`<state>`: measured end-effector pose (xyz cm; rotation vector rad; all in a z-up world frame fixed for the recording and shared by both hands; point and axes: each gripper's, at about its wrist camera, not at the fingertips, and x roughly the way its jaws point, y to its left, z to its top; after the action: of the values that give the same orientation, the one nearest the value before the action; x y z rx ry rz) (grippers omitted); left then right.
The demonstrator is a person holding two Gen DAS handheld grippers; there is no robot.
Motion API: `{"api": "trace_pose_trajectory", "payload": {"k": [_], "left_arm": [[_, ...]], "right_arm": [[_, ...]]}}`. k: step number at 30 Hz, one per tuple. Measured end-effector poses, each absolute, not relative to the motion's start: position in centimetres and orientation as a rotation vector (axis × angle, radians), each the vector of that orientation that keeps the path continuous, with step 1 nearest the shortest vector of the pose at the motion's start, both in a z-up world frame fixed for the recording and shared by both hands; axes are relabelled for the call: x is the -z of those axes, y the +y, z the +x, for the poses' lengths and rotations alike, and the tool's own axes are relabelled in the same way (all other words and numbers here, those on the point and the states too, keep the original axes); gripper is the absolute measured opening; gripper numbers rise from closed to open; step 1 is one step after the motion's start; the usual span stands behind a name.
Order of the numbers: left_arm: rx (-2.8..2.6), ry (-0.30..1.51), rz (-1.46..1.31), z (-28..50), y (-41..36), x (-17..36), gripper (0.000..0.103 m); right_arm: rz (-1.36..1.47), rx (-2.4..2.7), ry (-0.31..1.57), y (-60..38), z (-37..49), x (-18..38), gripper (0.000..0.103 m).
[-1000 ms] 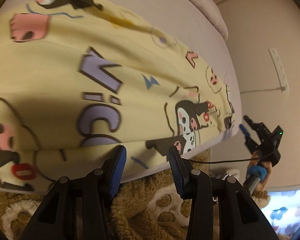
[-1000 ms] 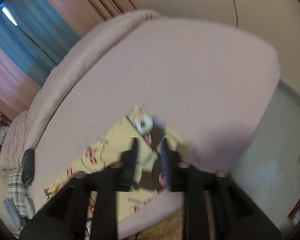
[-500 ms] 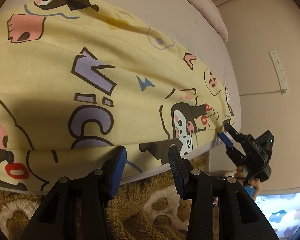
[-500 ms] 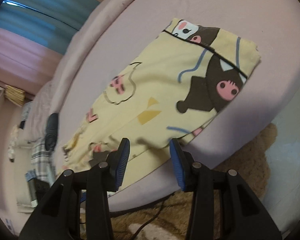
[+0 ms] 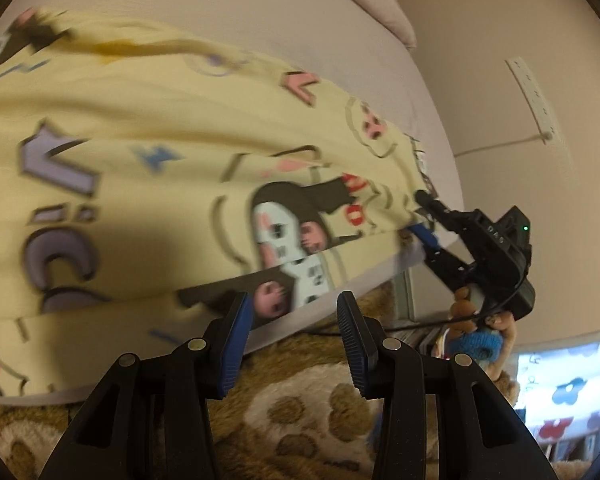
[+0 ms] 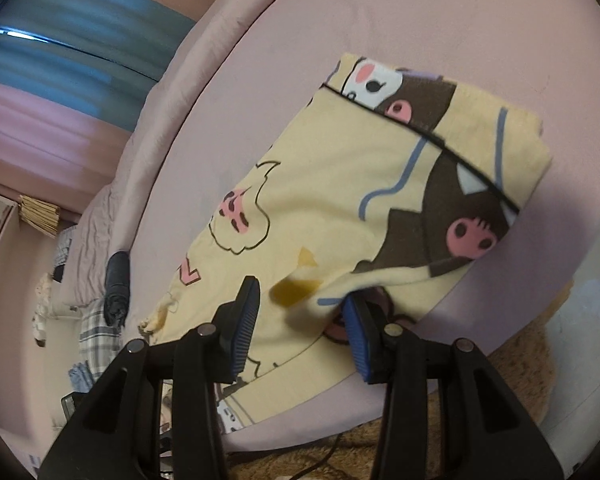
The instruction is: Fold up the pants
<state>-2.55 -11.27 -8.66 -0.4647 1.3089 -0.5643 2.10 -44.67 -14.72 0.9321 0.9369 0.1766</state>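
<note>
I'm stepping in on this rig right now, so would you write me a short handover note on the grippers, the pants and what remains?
Left gripper: open, empty, at the near edge of the pants, which lie flat on the bed.
Right gripper: open, holding nothing, over the other end of the pants; in the left view its tips sit at the fabric's far corner.
Done: the pants are laid out lengthwise along the bed edge; whether a fold is already made I cannot tell.
Left: grip the edge with both grippers and fold.
</note>
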Motion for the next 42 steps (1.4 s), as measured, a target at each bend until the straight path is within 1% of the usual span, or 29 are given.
{"api": "trace_pose_trajectory", "payload": {"k": [4, 5, 6, 7, 8, 11, 14, 18, 20, 21, 22, 24, 26, 30, 33, 35, 42], "left_arm": [[0.603, 1.322, -0.489, -1.8, -13.0, 9.1, 0.042], [0.609, 1.330, -0.498, -1.6, -13.4, 9.3, 0.042], [0.609, 1.336, -0.498, -1.5, -13.8, 9.5, 0.042], [0.612, 1.338, -0.492, -1.5, -14.2, 9.5, 0.042], [0.617, 1.337, -0.485, -1.6, -14.5, 9.5, 0.042], [0.639, 1.325, -0.486, -1.6, -15.4, 9.5, 0.042], [0.638, 1.318, -0.545, -1.5, -15.5, 9.8, 0.042], [0.637, 1.312, -0.633, -1.2, -14.4, 10.4, 0.042], [0.608, 1.285, -0.694, -1.1, -12.9, 10.5, 0.042], [0.591, 1.266, -0.726, -1.1, -12.0, 10.5, 0.044], [0.571, 1.253, -0.752, -1.2, -11.2, 10.5, 0.052], [0.514, 1.224, -0.816, -1.4, -9.5, 11.0, 0.054], [0.477, 1.203, -0.902, -1.6, -7.9, 11.5, 0.054], [0.401, 1.154, -0.972, -2.0, -5.5, 11.5, 0.054], [0.316, 1.078, -1.052, -2.3, -3.1, 11.4, 0.054], [0.240, 1.033, -1.050, -2.5, -1.2, 11.0, 0.054], [-0.027, 0.840, -1.147, -5.7, 7.8, 10.0, 0.054]], "right_arm": [[0.944, -0.202, 0.942, -43.7, 1.7, 15.2, 0.042], [0.936, -0.200, 0.939, -43.5, 1.7, 15.2, 0.040], [0.919, -0.195, 0.928, -43.4, 1.8, 15.0, 0.025], [0.894, -0.191, 0.917, -43.2, 1.9, 14.6, 0.002], [0.891, -0.189, 0.898, -43.1, 1.8, 14.2, 0.005], [0.941, -0.225, 0.812, -43.3, 1.6, 12.4, 0.004], [0.944, -0.243, 0.755, -43.4, 1.5, 10.8, 0.003], [0.946, -0.246, 0.731, -43.5, 1.1, 9.9, 0.003], [0.945, -0.248, 0.729, -43.4, 0.8, 9.9, 0.003], [0.937, -0.236, 0.731, -43.4, 0.7, 9.9, 0.003], [0.932, -0.230, 0.732, -43.0, 0.7, 9.9, 0.004], [0.932, -0.228, 0.736, -42.9, 0.8, 10.1, 0.003], [0.930, -0.223, 0.741, -42.8, 0.9, 10.3, 0.003], [0.937, -0.207, 0.748, -42.8, 0.9, 10.7, 0.003], [0.940, -0.204, 0.744, -43.1, 0.7, 10.7, 0.003], [0.941, -0.207, 0.741, -43.4, 0.6, 10.7, 0.003], [0.926, -0.180, 0.749, -43.1, 0.4, 11.0, 0.003]]}}
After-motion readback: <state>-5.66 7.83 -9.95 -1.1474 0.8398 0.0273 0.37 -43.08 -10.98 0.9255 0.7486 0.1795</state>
